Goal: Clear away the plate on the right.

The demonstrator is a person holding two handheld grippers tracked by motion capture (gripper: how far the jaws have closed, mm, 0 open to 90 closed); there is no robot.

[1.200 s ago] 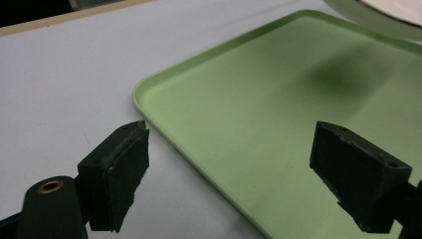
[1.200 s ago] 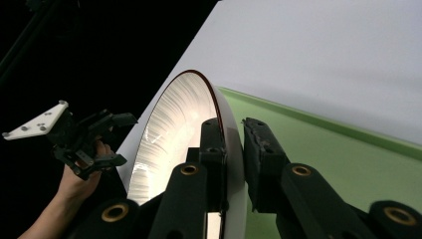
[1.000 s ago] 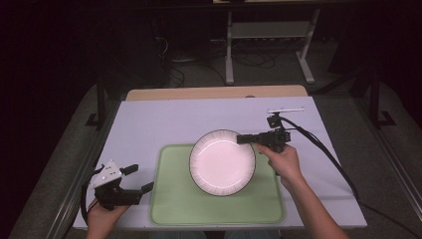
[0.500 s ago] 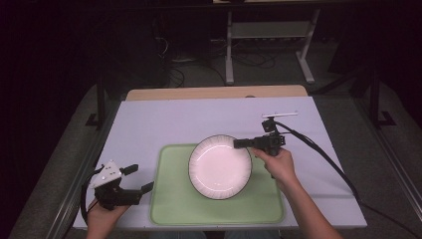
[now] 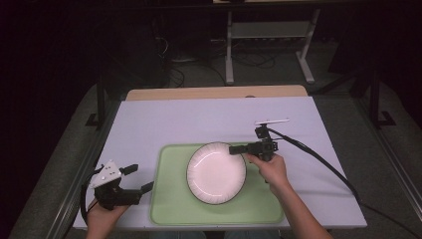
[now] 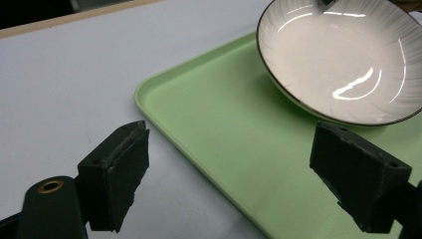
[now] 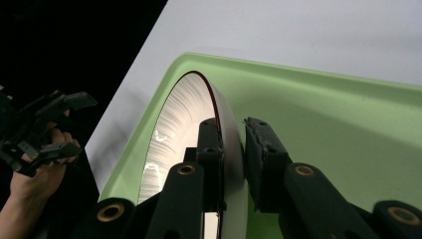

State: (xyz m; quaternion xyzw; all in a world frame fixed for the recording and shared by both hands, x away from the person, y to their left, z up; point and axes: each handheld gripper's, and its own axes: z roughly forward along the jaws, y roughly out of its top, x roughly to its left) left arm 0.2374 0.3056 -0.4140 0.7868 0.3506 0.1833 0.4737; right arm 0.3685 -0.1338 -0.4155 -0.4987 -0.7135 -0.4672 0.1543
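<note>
White plate [image 5: 216, 173] pinched at far-right rim by right gripper [image 5: 239, 149], jaws clamped either side of rim; plate over green tray [image 5: 169, 199], contact with tray floor not clear from views. Left gripper [image 5: 142, 178] held wide open, empty, just beside tray's left edge. Risk judged: thin rim grip could slip, plate could drop or clatter if released while tilted

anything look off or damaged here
Nothing spilled or broken. The white plate is tilted, not flat: the right gripper clamps its rim over the green tray. One worn detail: the left gripper has a chipped, ragged pad.
</note>
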